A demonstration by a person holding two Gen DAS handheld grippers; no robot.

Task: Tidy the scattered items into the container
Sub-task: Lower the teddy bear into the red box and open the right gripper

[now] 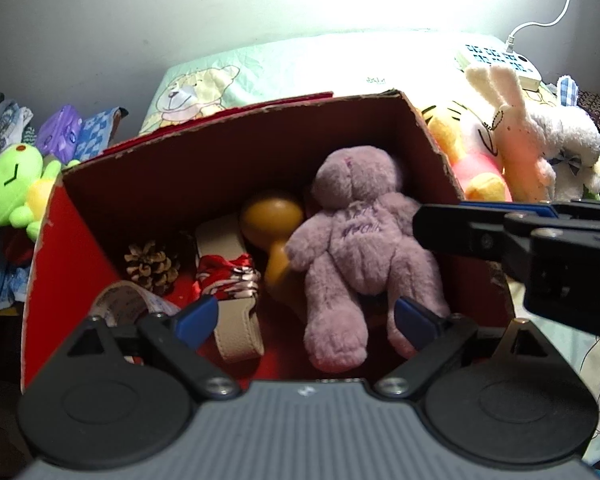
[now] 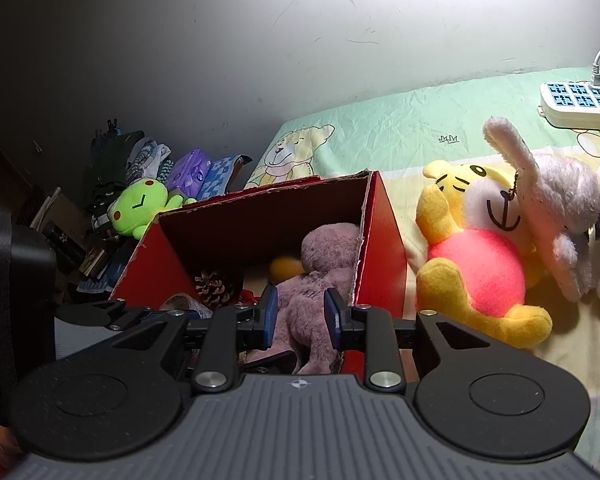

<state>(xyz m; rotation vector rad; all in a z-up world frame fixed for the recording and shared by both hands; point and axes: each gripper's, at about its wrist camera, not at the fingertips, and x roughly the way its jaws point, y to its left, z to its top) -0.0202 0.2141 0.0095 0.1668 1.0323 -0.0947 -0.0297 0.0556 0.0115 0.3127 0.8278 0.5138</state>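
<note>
Purple bear (image 1: 352, 248) lies in the red box (image 1: 40, 280) beneath the wide, empty left hand-held gripper (image 1: 306, 316); right hand-held gripper (image 2: 300, 312) narrow, empty; yellow tiger (image 2: 476, 256) and white rabbit (image 2: 548, 208) remain beside the box.

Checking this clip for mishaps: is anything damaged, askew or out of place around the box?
The red box has ragged, chipped top edges, most visibly along the right wall. Inside, the purple bear lies sprawled on its back. The tiger plush and white rabbit still lie outside on the bed.
</note>
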